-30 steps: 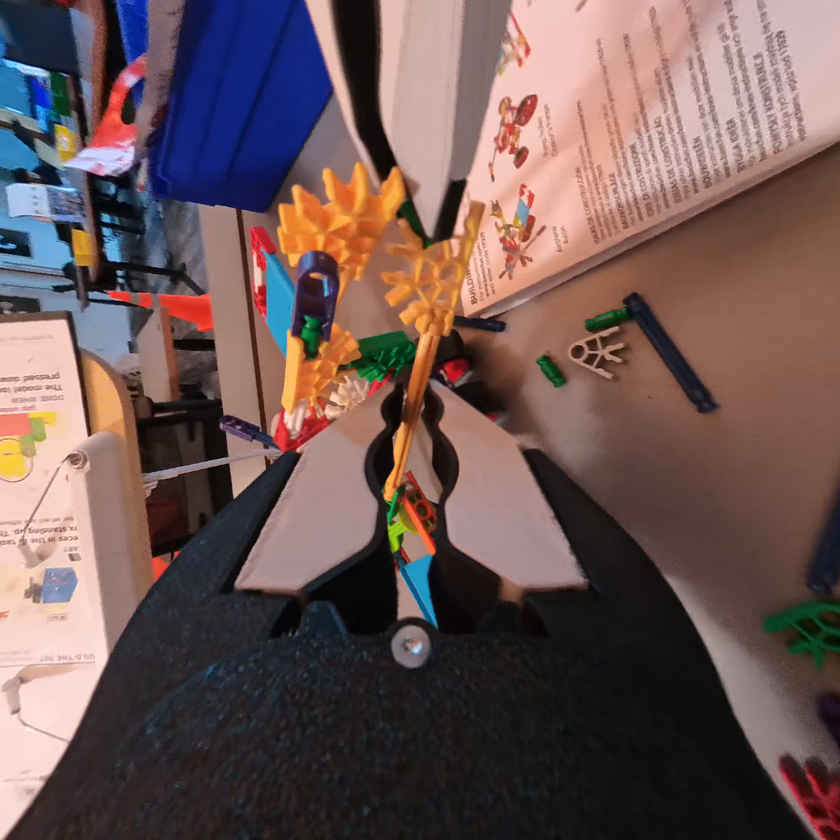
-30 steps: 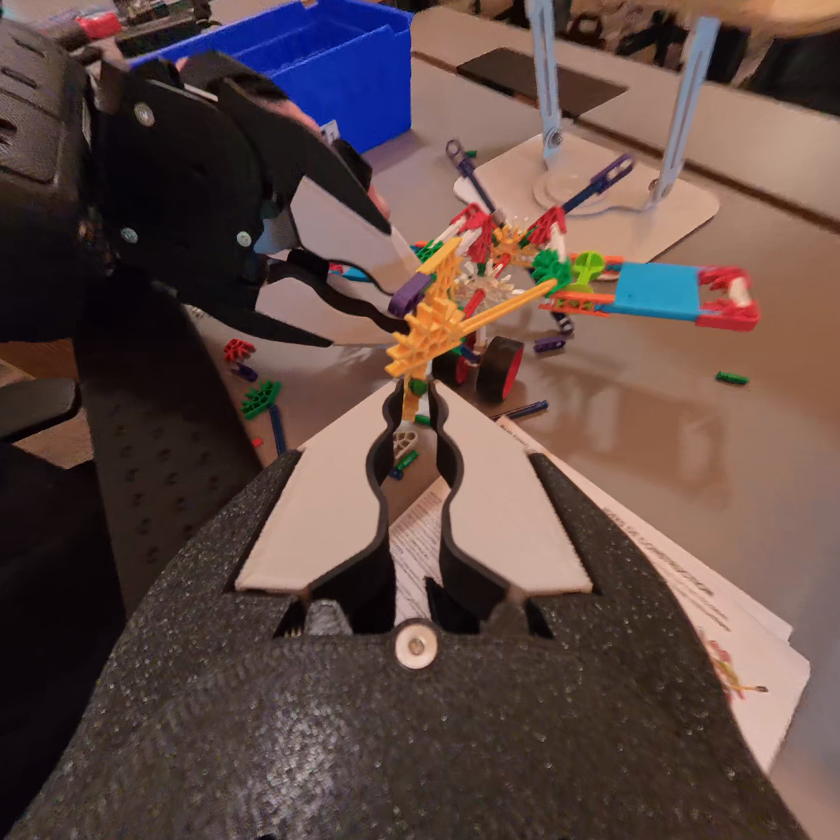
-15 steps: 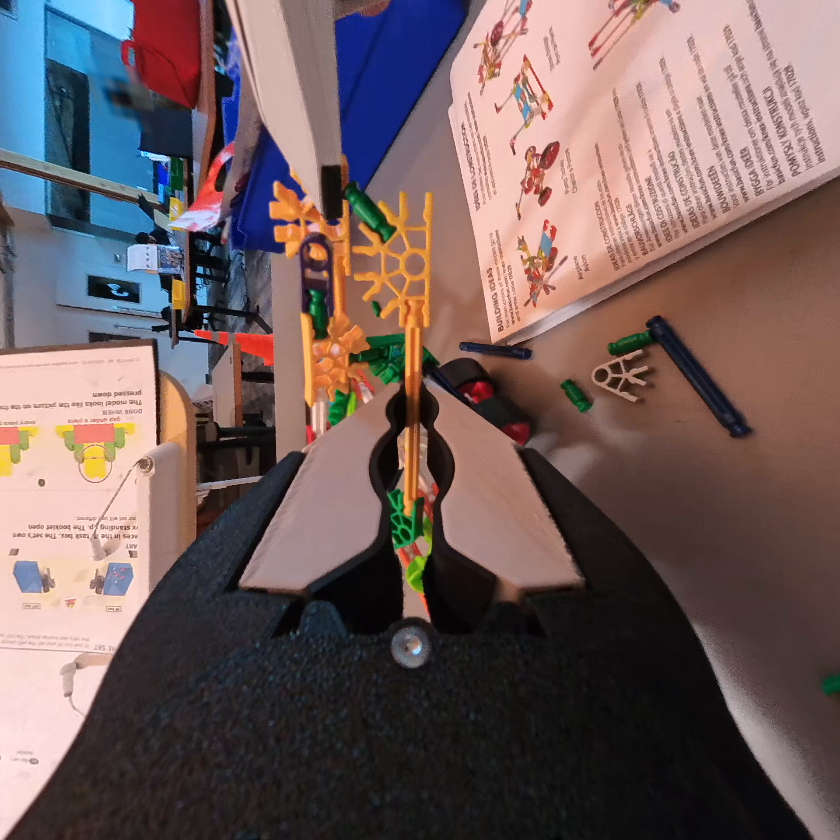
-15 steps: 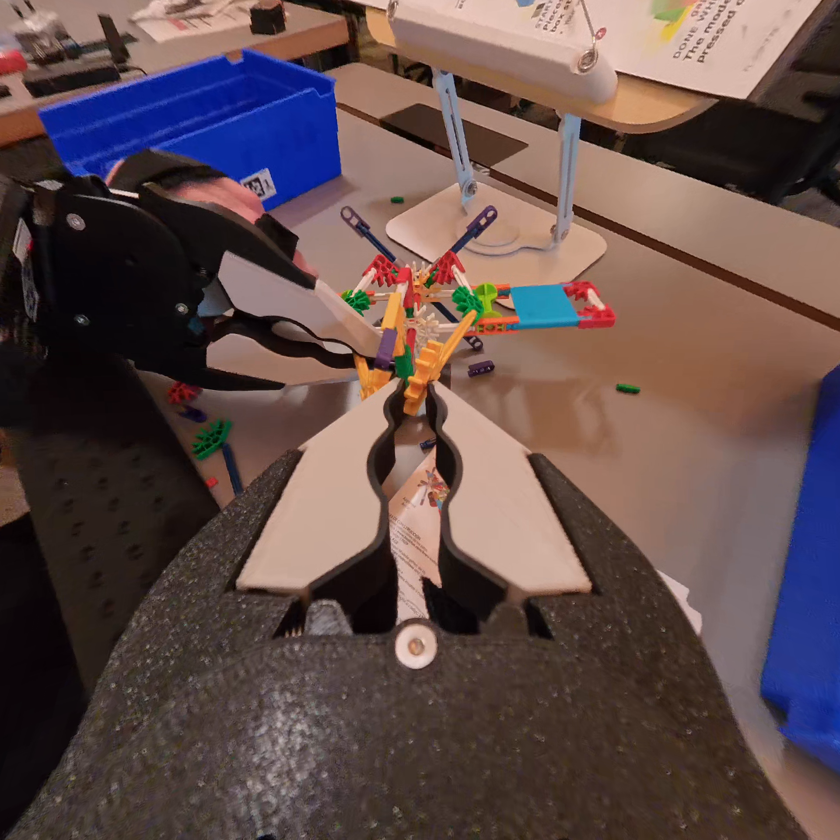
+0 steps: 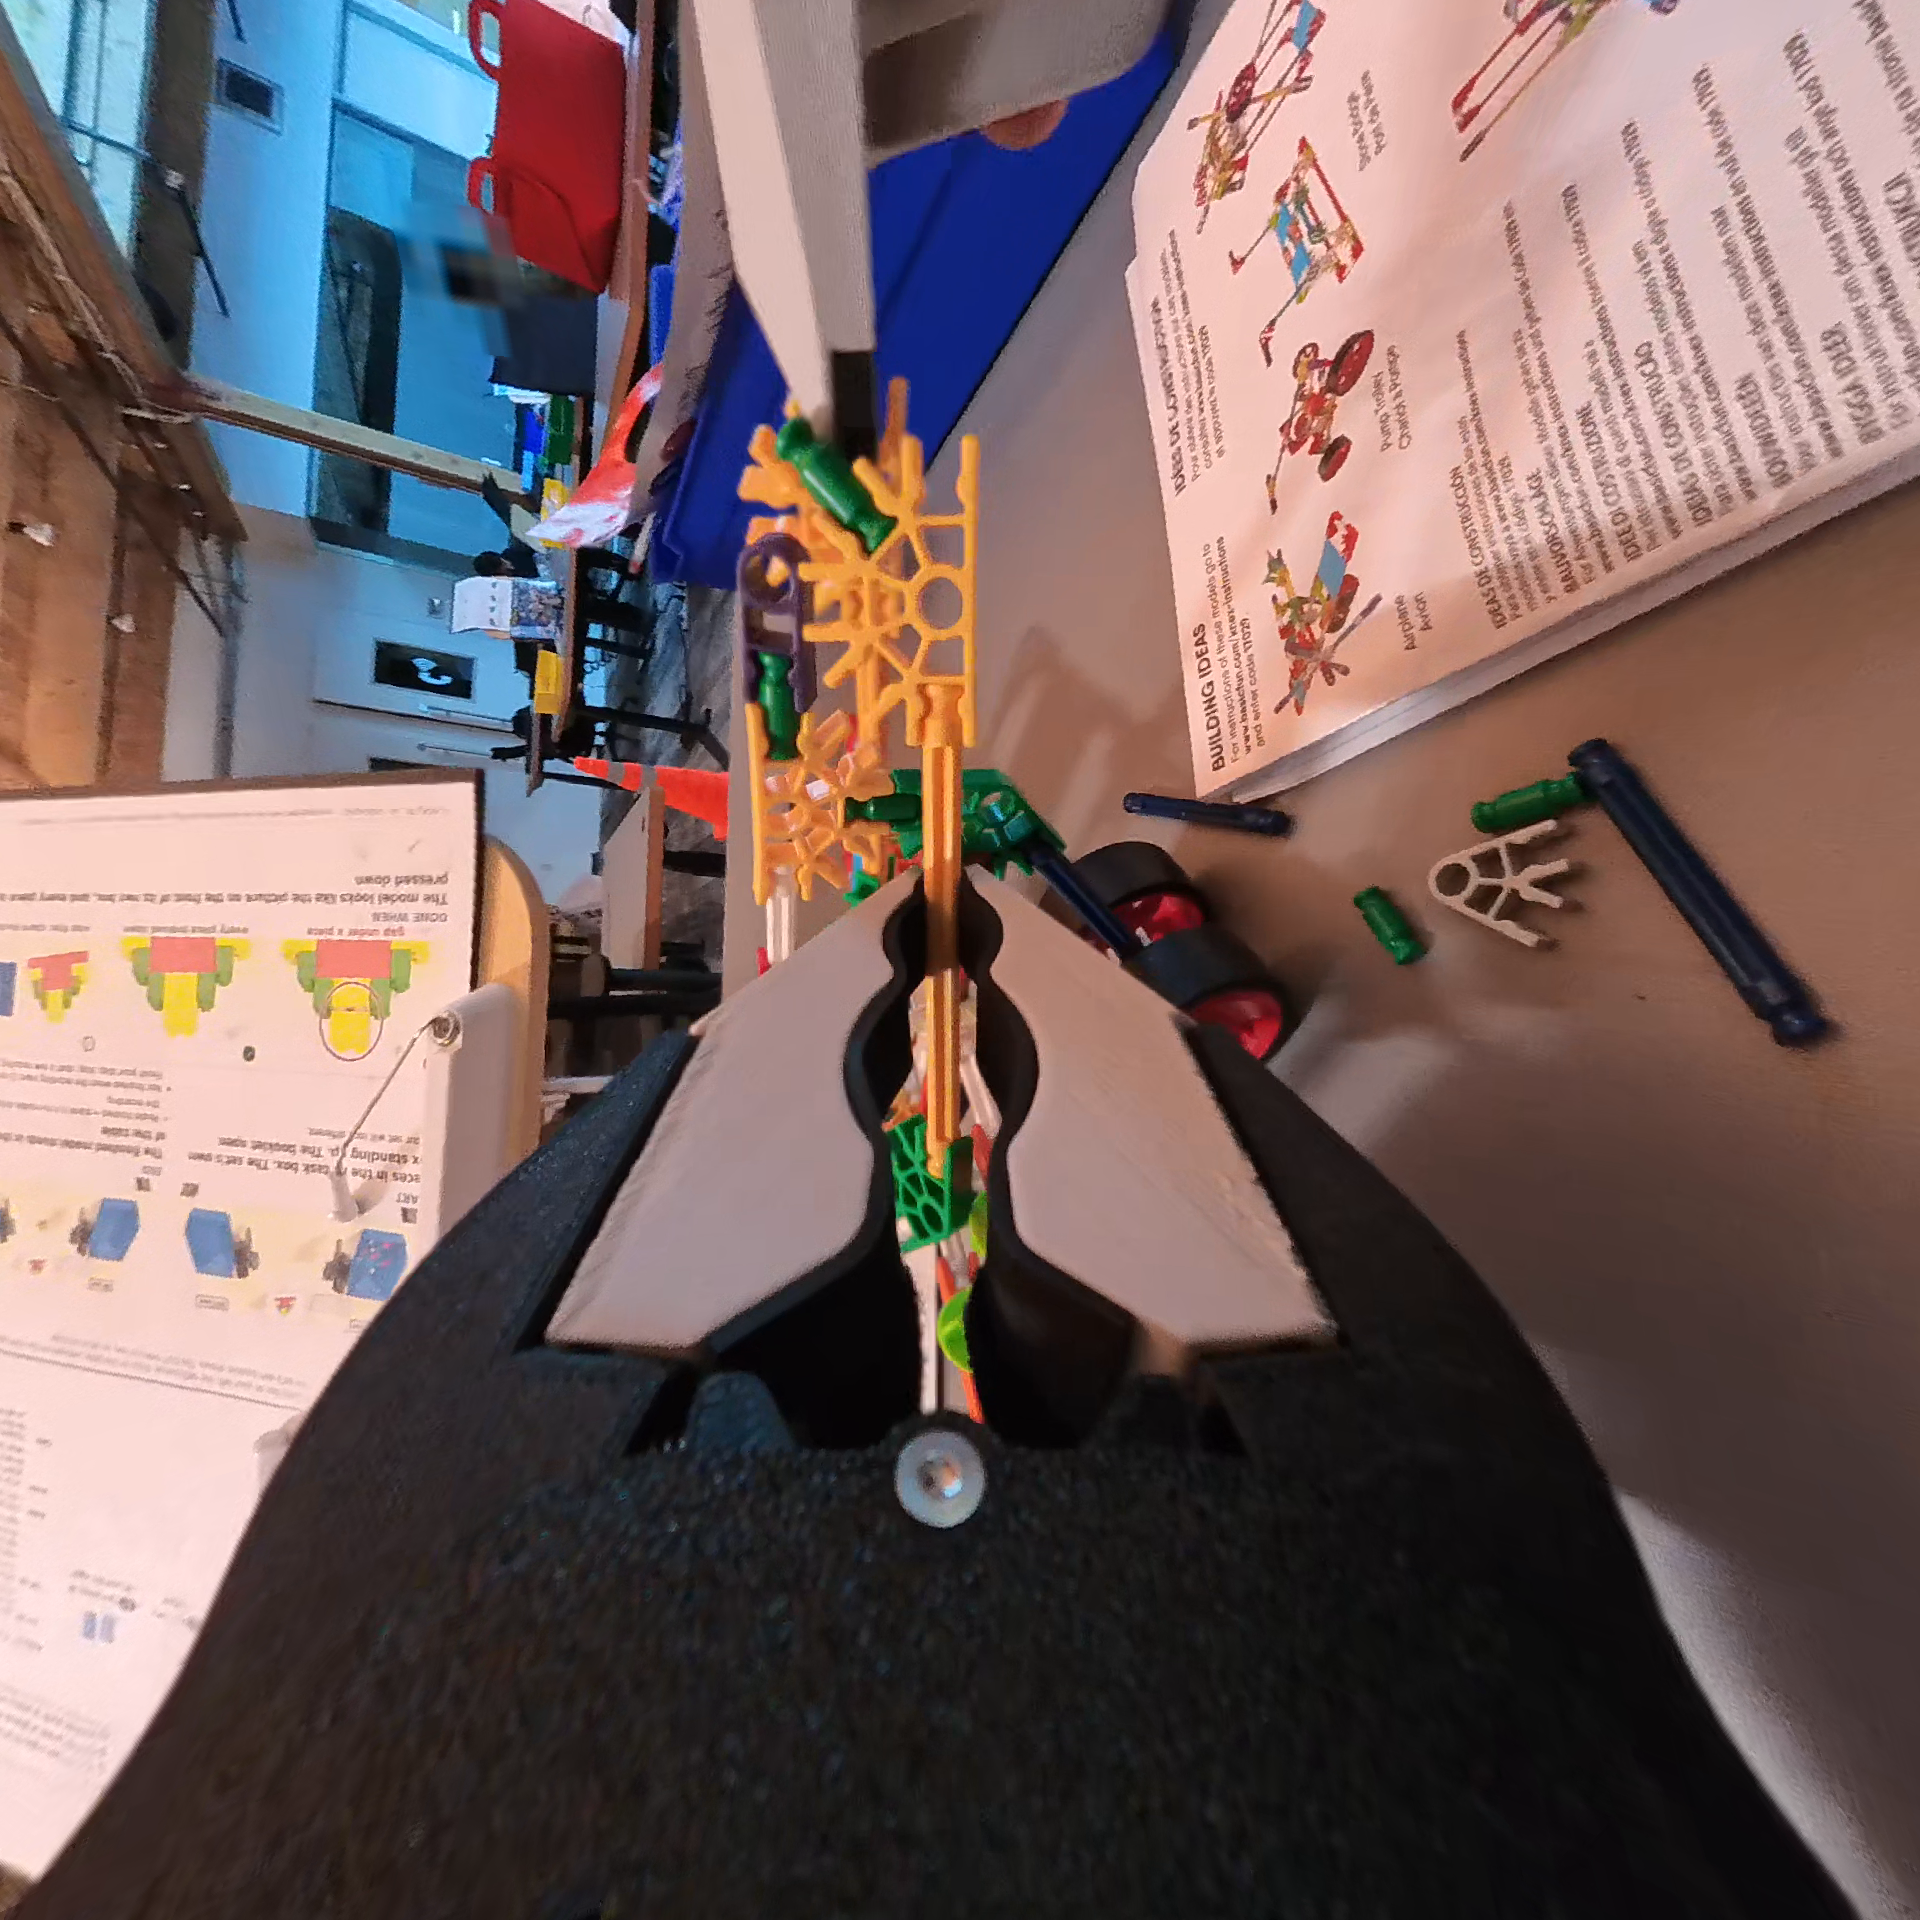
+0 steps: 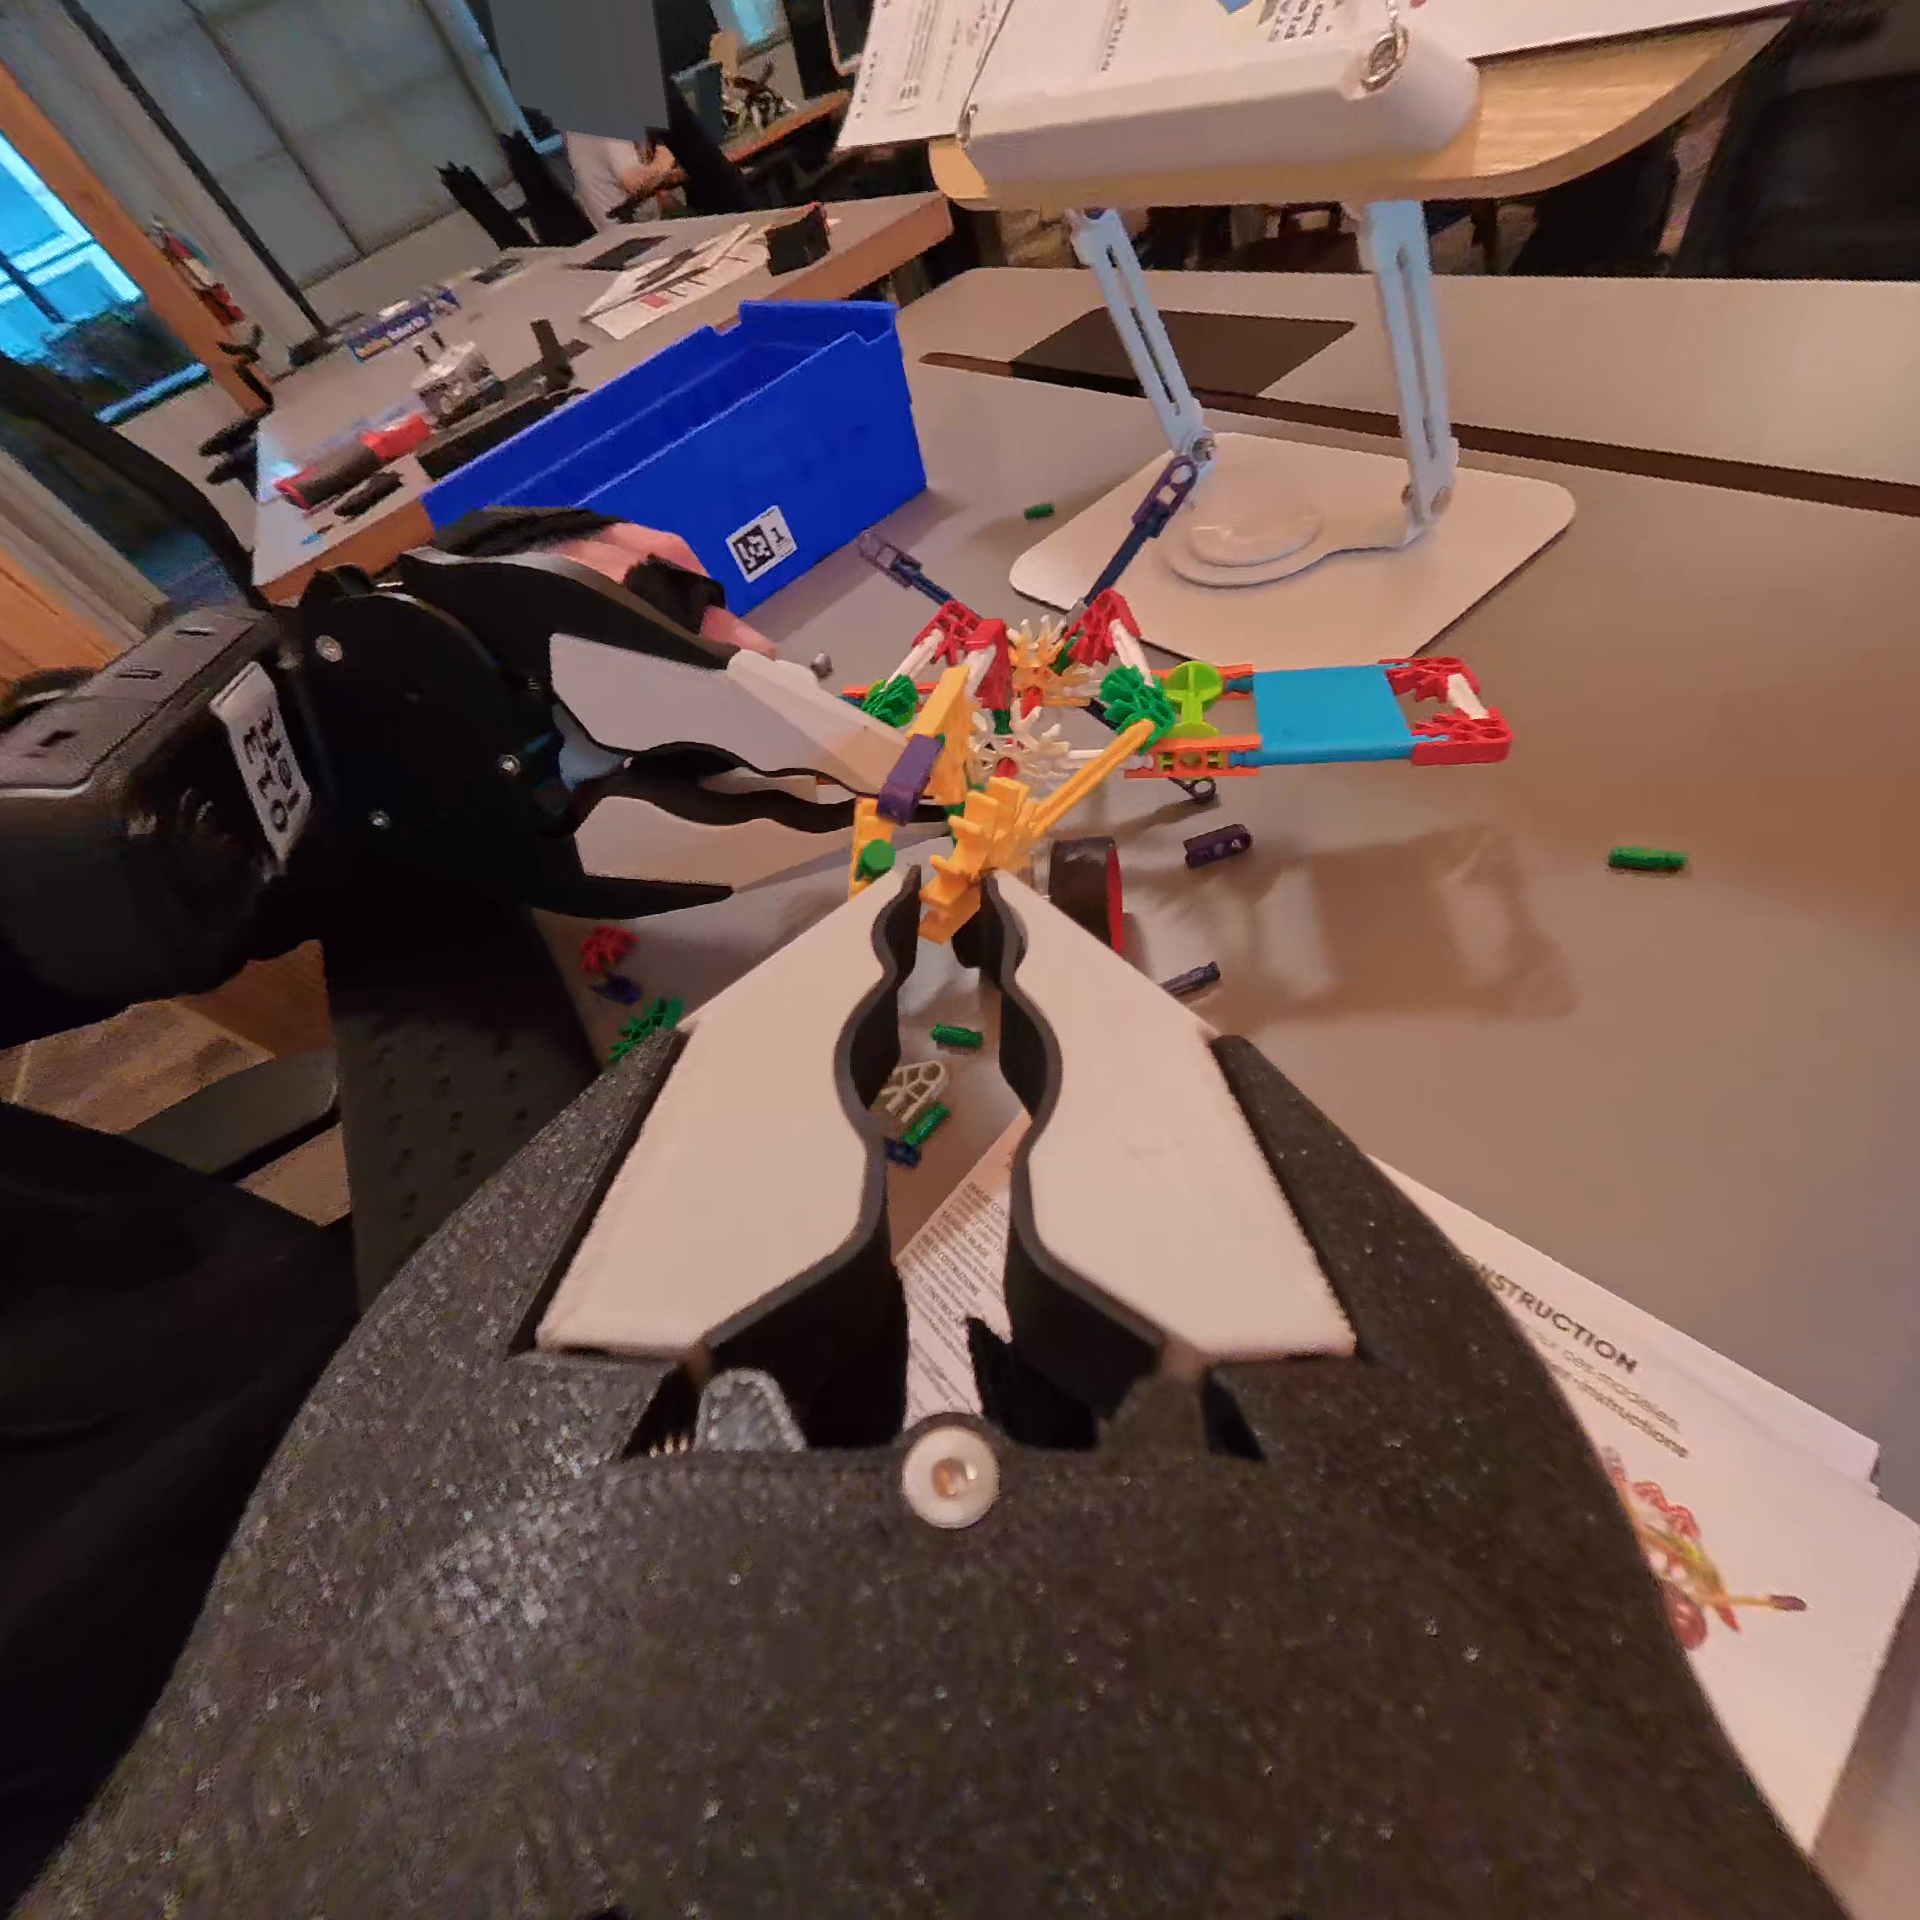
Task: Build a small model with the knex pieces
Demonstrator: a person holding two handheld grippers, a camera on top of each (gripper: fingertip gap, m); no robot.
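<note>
Both tools (image 5: 940, 904) (image 6: 951, 883) pinch the toy model (image 6: 1039, 727); blue bin's (image 6: 727, 436) contents unseen.

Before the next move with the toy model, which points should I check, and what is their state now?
1. Left gripper shut on the yellow rod: ok.
2. Right gripper shut on the yellow connector: ok.
3. Toy model held above the table: ok.
4. Connector fully seated on the model: cannot tell.
5. Loose parts such as the green rod lie apart from the grippers: ok.
</note>
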